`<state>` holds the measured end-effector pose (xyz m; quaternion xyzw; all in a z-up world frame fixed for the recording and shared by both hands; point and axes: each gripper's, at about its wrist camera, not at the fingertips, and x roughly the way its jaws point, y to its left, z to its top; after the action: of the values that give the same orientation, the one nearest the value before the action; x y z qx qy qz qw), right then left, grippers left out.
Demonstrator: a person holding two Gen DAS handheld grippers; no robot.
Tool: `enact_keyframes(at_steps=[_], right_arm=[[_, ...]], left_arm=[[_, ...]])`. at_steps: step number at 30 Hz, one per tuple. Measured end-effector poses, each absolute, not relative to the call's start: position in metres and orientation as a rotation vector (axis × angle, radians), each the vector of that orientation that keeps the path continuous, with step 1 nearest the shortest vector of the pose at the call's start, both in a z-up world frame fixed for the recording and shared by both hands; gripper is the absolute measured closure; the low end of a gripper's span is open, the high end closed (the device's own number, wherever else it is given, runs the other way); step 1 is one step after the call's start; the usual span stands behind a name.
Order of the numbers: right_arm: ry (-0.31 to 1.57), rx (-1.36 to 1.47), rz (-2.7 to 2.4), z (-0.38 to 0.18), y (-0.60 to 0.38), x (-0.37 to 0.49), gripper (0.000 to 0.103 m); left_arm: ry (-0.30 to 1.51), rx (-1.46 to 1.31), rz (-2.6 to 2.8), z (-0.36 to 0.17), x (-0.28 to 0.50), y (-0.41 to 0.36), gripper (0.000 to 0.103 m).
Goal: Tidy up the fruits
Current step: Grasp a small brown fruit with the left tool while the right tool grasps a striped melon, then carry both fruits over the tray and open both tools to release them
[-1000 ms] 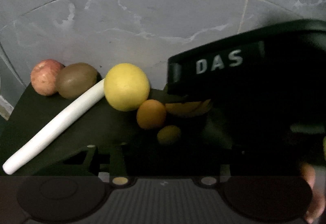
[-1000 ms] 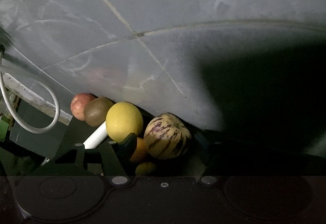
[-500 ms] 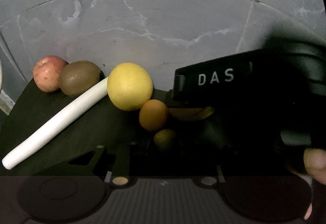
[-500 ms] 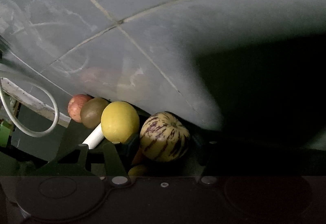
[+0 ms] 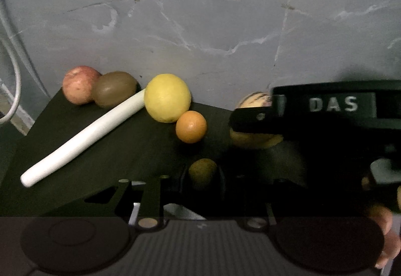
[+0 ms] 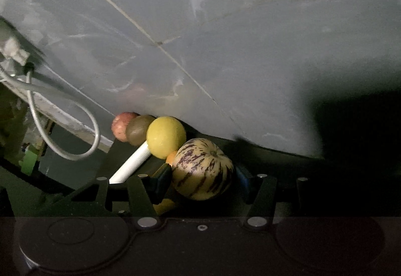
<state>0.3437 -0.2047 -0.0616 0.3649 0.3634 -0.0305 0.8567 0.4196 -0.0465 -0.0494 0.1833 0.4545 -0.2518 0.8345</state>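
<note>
On a black board (image 5: pixel 105 150) against the wall lie a red apple (image 5: pixel 79 84), a brown kiwi (image 5: pixel 114 89), a long white stalk (image 5: pixel 82 138), a yellow round fruit (image 5: pixel 167 97), a small orange (image 5: pixel 191 126) and a small olive-green fruit (image 5: pixel 202 170). My right gripper (image 6: pixel 203 183) is shut on a cream fruit with purple stripes (image 6: pixel 203 169); the same fruit (image 5: pixel 253 100) shows partly behind that gripper's black body (image 5: pixel 325 110) in the left wrist view. My left gripper (image 5: pixel 200 183) is open, its fingers either side of the olive-green fruit, not touching it as far as I can see.
A grey marbled tile wall (image 5: pixel 200 25) rises right behind the board. A white cable loop (image 6: pixel 75 145) hangs at the left beyond the board's edge. A hand (image 5: pixel 386 238) shows at the lower right.
The right gripper with the striped fruit has moved right and slightly away from the yellow fruit and orange. The left gripper has closed in on the olive-green fruit.
</note>
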Motion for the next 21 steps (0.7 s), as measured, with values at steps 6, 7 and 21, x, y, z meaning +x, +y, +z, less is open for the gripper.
enact_keyframes(at_steps=[6,7,21], right_arm=[[0.725,0.737,-0.016,-0.037,-0.209,0.313,0.047],[0.721,0.733,-0.01,-0.034,-0.21,0.308,0.047],[0.712,0.598,0.12,-0.006,-0.194,0.221,0.047]], left_arm=[[0.896,0.25,-0.451,-0.025,0.386,-0.025,0.075],[0.883,0.224,-0.437,-0.021,0.379,-0.021,0.075],[0.816,-0.054,-0.186,0.003,0.274,0.043,0.075]])
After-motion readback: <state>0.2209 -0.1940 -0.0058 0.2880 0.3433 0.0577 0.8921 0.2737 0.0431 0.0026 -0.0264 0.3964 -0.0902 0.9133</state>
